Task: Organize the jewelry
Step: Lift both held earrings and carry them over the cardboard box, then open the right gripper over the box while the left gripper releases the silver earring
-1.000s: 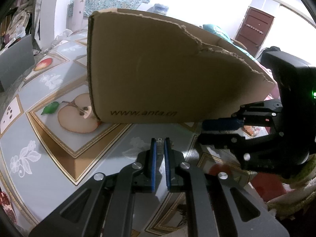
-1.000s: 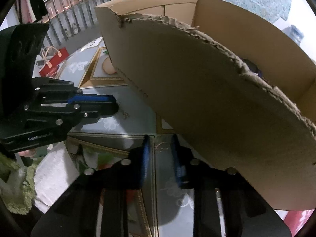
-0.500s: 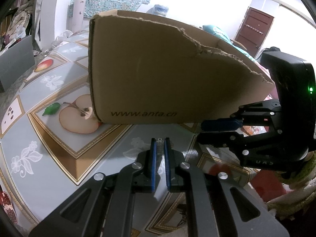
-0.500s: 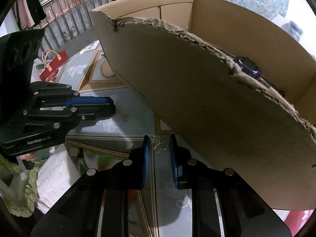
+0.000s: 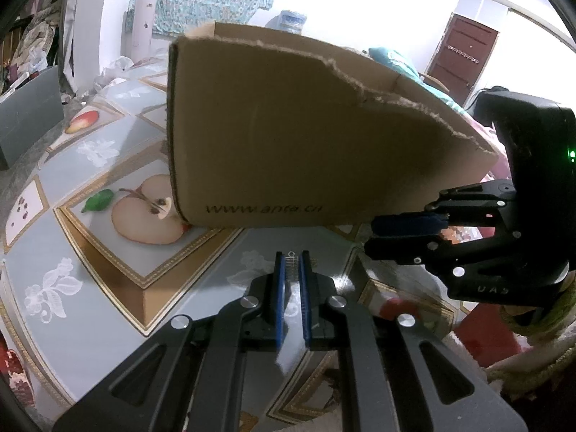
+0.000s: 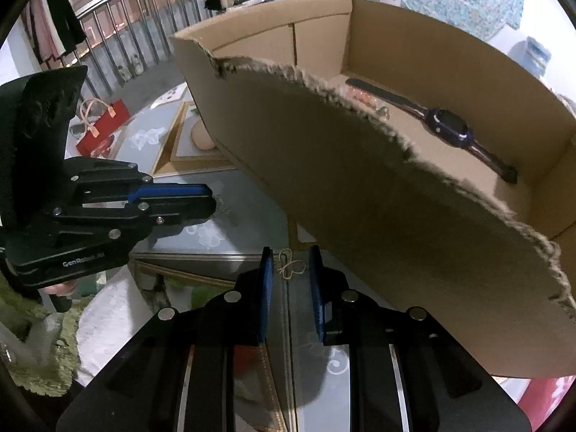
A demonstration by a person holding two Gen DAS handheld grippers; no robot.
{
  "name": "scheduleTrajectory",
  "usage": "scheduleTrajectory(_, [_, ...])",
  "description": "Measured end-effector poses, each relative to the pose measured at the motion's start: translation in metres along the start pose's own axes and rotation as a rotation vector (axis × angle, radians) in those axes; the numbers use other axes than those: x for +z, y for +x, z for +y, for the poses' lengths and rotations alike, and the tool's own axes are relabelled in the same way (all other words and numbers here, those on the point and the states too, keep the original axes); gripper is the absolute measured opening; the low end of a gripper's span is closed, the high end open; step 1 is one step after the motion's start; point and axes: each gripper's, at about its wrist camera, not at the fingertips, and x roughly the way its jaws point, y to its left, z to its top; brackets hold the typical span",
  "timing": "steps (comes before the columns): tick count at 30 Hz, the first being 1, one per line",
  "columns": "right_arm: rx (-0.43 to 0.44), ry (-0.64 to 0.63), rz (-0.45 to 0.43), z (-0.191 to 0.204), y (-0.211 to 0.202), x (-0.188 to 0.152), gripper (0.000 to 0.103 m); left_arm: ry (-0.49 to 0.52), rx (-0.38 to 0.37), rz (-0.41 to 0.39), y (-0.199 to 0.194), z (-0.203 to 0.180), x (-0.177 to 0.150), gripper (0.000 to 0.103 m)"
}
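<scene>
My left gripper [image 5: 291, 257] is shut on a small silvery jewelry piece [image 5: 292, 262] pinched at its tips, low over the patterned glass table [image 5: 108, 288]. My right gripper [image 6: 289, 255] has its pads narrowly apart with a thin gold wire piece [image 6: 289, 267] caught between them. A torn cardboard box [image 6: 342, 180] stands just beyond both grippers. Inside it lie a dark wristwatch [image 6: 448, 127] and some coloured beads [image 6: 363, 99], half hidden by the ragged front wall. In each wrist view the other gripper shows from the side: the left gripper [image 6: 210, 203] and the right gripper [image 5: 372, 234].
A red bag [image 6: 102, 126] lies past the table's far side below a railing. Green fluffy fabric [image 6: 32, 324] sits at the near left edge. A grey box [image 5: 28, 111] stands at the table's far left. The box wall [image 5: 306, 136] blocks the way straight ahead.
The box has shifted a little in both views. The right wrist view now looks over the torn wall, so the watch inside shows fully. Both grippers keep the same openings.
</scene>
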Motion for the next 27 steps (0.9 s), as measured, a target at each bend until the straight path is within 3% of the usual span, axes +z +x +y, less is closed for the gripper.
scheduleTrajectory(12, [0.083, 0.026, -0.154, 0.004, -0.059, 0.005, 0.018, 0.019, -0.024, -0.111, -0.056, -0.020, 0.012, 0.007])
scheduleTrajectory(16, [0.125, 0.024, -0.241, 0.003, -0.093, 0.015, 0.018, 0.048, -0.074, -0.185, -0.086, -0.032, 0.029, 0.007])
scheduleTrajectory(20, [0.106, 0.040, -0.314, -0.014, -0.120, 0.031, 0.018, 0.111, -0.110, -0.256, -0.107, -0.047, 0.056, 0.007])
scheduleTrajectory(24, [0.093, 0.100, -0.291, -0.045, -0.116, 0.049, 0.018, 0.132, -0.146, -0.250, -0.101, -0.056, 0.088, 0.007])
scheduleTrajectory(27, [0.110, 0.162, -0.218, -0.071, -0.102, 0.060, 0.018, 0.111, -0.162, -0.178, -0.074, -0.056, 0.113, 0.007])
